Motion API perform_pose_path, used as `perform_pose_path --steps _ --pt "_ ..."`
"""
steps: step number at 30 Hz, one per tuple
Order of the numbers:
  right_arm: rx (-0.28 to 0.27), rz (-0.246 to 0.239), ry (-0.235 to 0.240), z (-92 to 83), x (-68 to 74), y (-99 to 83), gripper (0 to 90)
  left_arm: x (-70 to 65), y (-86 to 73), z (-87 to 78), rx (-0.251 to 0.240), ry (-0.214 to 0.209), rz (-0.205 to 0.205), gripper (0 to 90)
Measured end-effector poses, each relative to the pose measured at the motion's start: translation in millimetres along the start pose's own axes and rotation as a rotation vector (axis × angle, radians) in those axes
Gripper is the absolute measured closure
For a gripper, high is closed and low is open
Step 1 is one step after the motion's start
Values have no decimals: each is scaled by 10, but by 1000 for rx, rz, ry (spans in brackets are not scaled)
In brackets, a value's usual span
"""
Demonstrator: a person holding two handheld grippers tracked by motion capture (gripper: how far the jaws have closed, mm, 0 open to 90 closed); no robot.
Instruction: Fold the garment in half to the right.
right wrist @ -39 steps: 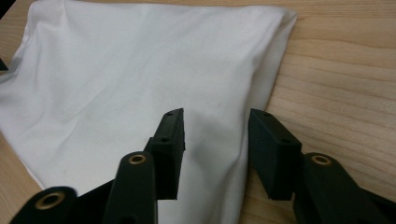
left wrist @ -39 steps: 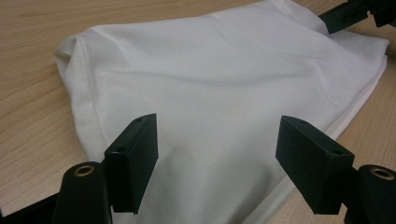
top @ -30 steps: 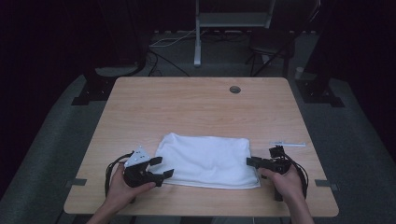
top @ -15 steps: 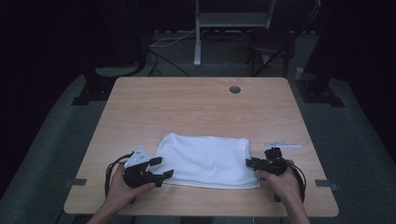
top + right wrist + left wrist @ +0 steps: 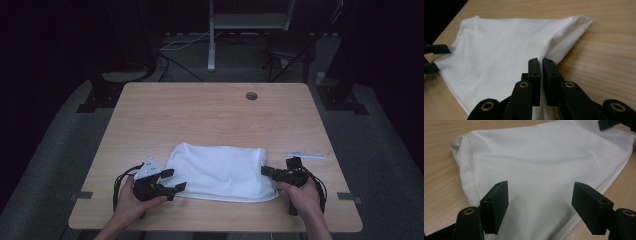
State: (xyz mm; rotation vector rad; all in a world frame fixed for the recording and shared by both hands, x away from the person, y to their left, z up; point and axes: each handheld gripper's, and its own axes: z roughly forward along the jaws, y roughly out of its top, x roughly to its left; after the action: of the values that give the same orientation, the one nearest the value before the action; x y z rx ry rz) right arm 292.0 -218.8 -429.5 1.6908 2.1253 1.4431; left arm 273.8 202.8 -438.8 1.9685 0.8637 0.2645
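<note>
Near the front edge of the table (image 5: 210, 105), two hands each hold a gripper at one end of a folded white cloth (image 5: 220, 171). The right gripper (image 5: 540, 61) has just been closing its jaws, and now they pinch the cloth's edge tight between them. The left gripper (image 5: 539, 197) has its jaws wide apart over the other end, with cloth under the gap but nothing squeezed.

This looks like the grabbing step, getting hold of both ends before a fold or a lift. Next, I think the left jaws need to dip down and close on their edge.

The cloth lies flat on the near half of the table. Its long side runs left to right, from one gripper to the other. Farther back, a small white strip (image 5: 306, 155) lies beside the right gripper, and a round hole (image 5: 251, 96) sits near the far edge.
</note>
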Motion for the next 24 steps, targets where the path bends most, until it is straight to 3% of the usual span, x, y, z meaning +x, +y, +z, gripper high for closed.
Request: perform_pose_path --steps 16,24 --pt "-82 -83 64 -72 412 383 857 4 5 -3 -4 -1 -8 300" --pt "-113 -90 84 -69 486 461 861 3 10 13 0 -4 -4 300"
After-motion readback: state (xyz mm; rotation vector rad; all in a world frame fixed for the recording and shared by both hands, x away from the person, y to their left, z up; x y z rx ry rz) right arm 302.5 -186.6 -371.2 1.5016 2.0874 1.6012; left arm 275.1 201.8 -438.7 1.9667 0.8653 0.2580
